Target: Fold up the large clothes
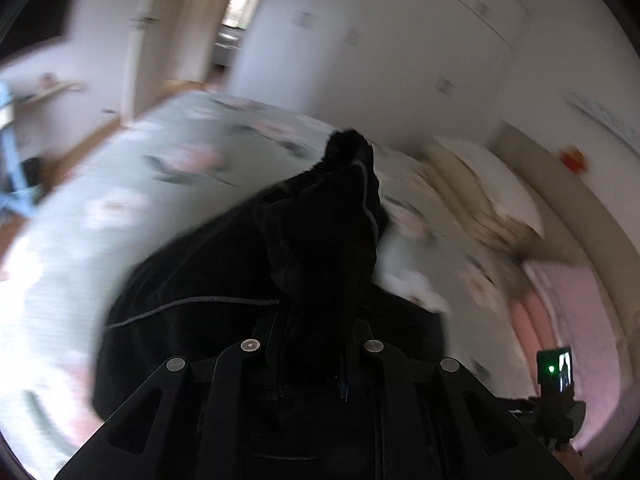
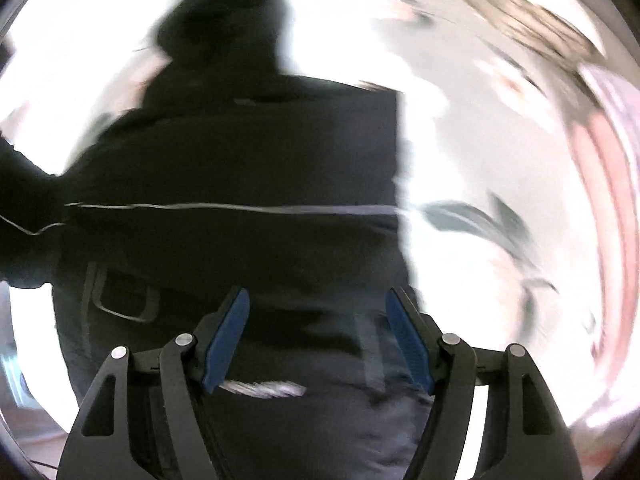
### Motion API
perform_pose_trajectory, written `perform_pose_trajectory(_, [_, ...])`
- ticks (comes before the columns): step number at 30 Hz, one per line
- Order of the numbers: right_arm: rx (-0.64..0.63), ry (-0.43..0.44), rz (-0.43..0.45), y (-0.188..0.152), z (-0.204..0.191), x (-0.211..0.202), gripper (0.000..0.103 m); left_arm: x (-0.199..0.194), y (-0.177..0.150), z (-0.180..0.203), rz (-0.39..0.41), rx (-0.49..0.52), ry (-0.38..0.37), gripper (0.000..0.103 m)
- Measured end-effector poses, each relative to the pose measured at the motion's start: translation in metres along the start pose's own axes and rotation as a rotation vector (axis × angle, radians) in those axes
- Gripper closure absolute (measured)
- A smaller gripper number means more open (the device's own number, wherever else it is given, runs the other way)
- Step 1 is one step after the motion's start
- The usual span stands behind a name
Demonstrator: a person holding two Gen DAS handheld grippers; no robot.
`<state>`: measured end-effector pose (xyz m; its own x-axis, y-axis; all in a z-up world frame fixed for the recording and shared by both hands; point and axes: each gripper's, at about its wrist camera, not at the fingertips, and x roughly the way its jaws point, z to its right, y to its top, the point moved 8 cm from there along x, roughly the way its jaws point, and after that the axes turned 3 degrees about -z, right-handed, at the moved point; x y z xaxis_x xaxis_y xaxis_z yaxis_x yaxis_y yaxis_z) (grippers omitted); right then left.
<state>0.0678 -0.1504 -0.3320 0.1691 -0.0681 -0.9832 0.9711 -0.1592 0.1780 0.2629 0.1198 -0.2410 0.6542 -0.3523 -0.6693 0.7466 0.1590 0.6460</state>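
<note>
A large black garment (image 1: 240, 264) with a thin grey piping line lies bunched on the flowered bed cover (image 1: 120, 184). My left gripper (image 1: 312, 320) is shut on a fold of it, and the cloth hides the fingertips and rises in a peak ahead of them. In the right wrist view the same garment (image 2: 240, 160) spreads dark below. My right gripper (image 2: 318, 296) points down over it, with its blue pads (image 2: 228, 340) standing apart and nothing pinched between them. A white label (image 2: 264, 390) shows on the cloth near the left pad.
Pillows (image 1: 492, 176) and a pink blanket (image 1: 568, 300) lie at the bed's right end. Wooden floor (image 1: 80, 148) runs along the left side, with a doorway (image 1: 236, 20) and white wardrobe doors (image 1: 400, 40) beyond. A small device with a green light (image 1: 556, 368) is at lower right.
</note>
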Motion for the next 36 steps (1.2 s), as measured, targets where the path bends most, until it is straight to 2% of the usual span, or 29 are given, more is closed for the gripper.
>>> perform_pose_trajectory(2, [0.029,-0.025,0.001,-0.007,0.036,-0.004,0.029,0.042,-0.02,0.05,-0.047,0.04,-0.046,0.085])
perform_pose_trajectory(5, [0.062,-0.039,-0.007,-0.016,0.074,-0.004,0.029,0.098,-0.055,0.103,-0.108,0.114,-0.04,0.085])
perform_pose_trajectory(8, [0.083,-0.021,-0.027,-0.024,0.092,0.003,0.029,0.147,-0.095,0.138,-0.182,0.154,-0.037,0.084])
perform_pose_trajectory(10, [0.08,-0.002,-0.038,-0.026,0.096,0.012,0.029,0.177,-0.119,0.141,-0.234,0.169,-0.006,0.078])
perform_pose_trajectory(12, [0.077,0.006,-0.042,-0.025,0.097,0.018,0.029,0.201,-0.141,0.142,-0.307,0.142,-0.026,0.052])
perform_pose_trajectory(13, [0.073,0.02,-0.046,-0.025,0.094,0.023,0.029,0.21,-0.153,0.141,-0.349,0.117,-0.052,0.047])
perform_pose_trajectory(14, [0.064,0.029,-0.051,-0.024,0.092,0.028,0.029,0.217,-0.165,0.141,-0.388,0.095,-0.077,0.036])
perform_pose_trajectory(16, [0.042,0.051,-0.062,-0.021,0.086,0.036,0.029,0.223,-0.18,0.139,-0.455,0.047,-0.13,0.029])
perform_pose_trajectory(20, [-0.002,0.114,-0.04,-0.006,0.07,0.035,0.029,0.202,-0.184,0.134,-0.48,0.005,-0.201,0.029])
perform_pose_trajectory(23, [-0.035,0.211,-0.004,0.013,0.047,0.025,0.028,0.163,-0.173,0.113,-0.468,-0.081,-0.276,0.029])
perform_pose_trajectory(24, [-0.046,0.26,0.004,0.021,0.035,0.024,0.028,0.149,-0.171,0.102,-0.457,-0.104,-0.274,0.028])
perform_pose_trajectory(27, [-0.069,0.364,0.001,0.042,0.003,0.033,0.028,0.12,-0.167,0.068,-0.419,-0.147,-0.201,0.028])
perform_pose_trajectory(29, [-0.066,0.402,-0.019,0.055,-0.011,0.046,0.028,0.103,-0.165,0.041,-0.393,-0.197,-0.155,0.028])
perform_pose_trajectory(33, [0.015,0.498,-0.101,0.074,-0.033,0.085,0.028,0.078,-0.163,-0.01,-0.344,-0.288,-0.08,0.028])
perform_pose_trajectory(34, [0.021,0.503,-0.115,0.075,-0.036,0.091,0.037,0.074,-0.162,-0.021,-0.336,-0.303,-0.059,0.028])
perform_pose_trajectory(35, [0.018,0.484,-0.129,0.075,-0.039,0.097,0.069,0.071,-0.16,-0.03,-0.327,-0.318,-0.041,0.028])
perform_pose_trajectory(36, [-0.007,0.452,-0.119,0.075,-0.041,0.094,0.072,0.068,-0.156,-0.038,-0.312,-0.337,-0.029,0.028])
